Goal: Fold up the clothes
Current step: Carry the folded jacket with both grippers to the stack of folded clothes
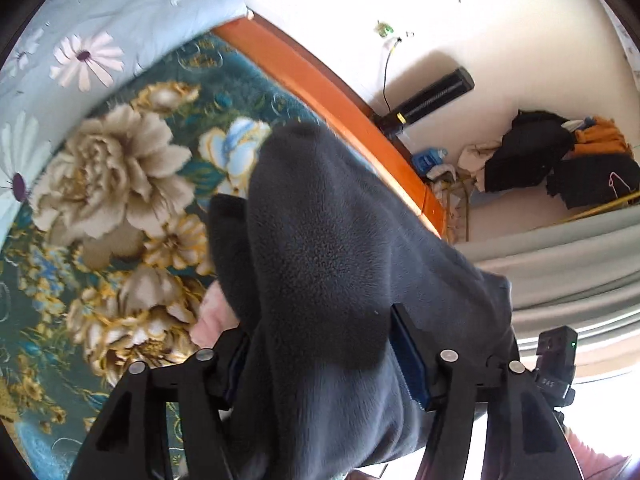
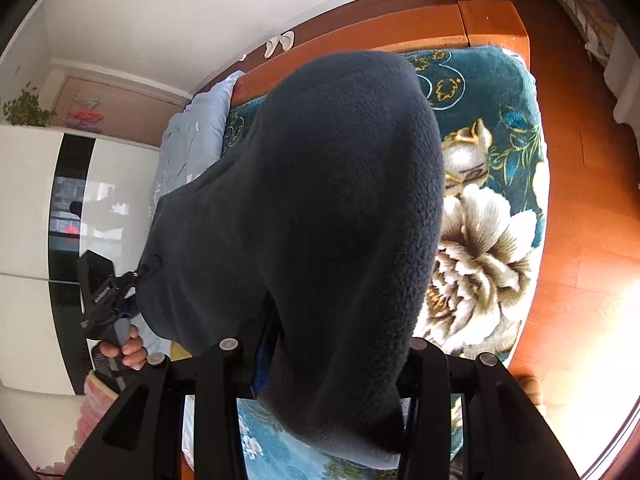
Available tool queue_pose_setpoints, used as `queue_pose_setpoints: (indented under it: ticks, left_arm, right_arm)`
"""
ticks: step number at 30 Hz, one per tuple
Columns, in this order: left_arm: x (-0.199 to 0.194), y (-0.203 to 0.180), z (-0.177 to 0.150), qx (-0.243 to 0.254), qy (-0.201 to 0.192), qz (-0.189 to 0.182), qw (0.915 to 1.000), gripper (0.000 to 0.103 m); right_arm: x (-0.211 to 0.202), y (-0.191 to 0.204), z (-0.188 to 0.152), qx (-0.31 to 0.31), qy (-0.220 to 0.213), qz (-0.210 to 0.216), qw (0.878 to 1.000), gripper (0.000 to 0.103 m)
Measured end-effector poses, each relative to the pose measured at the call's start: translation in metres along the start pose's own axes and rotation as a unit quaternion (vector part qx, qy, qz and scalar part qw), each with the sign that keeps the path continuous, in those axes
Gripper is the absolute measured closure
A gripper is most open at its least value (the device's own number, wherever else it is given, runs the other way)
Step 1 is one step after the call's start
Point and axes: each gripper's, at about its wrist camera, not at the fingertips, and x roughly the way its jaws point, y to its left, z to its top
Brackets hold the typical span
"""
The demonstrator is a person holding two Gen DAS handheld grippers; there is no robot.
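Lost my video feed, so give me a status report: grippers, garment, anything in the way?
Left gripper and right gripper both shut on the dark fleece garment. Garment held up over the floral blanket. Nothing in the way.

Hardly any lettering can be read. The small black device mounted beside the left tool bears pale characters, too blurred and small to make out.

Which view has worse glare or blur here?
Right wrist: blown-out sunlight on the orange wooden floor at right; the dark grey fleece garment is sharp. Left wrist: overexposed window area at lower right, slight motion blur on the teal floral blanket. Both views show strong fisheye bending and black vignette corners.
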Motion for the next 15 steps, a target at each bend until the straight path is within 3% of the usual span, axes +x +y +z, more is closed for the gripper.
queue_pose_setpoints:
  ticks: [5,10,15]
  left_arm:
    - [-0.030,0.007,-0.005,-0.024,-0.048,0.010,0.9985,0.032]
    - [-0.059,0.008,-0.020,-0.045,-0.093,-0.016,0.9945,0.031]
    - [-0.072,-0.007,-0.039,-0.018,-0.109,-0.005,0.9939,0.030]
  right_arm:
    - [-0.016,0.002,-0.001,0.010,-0.014,-0.001,1.000,0.058]
    - [-0.039,0.001,0.002,0.005,-0.031,-0.014,0.999,0.057]
    - [-0.054,0.017,0.002,0.004,-0.057,-0.030,0.998,0.057]
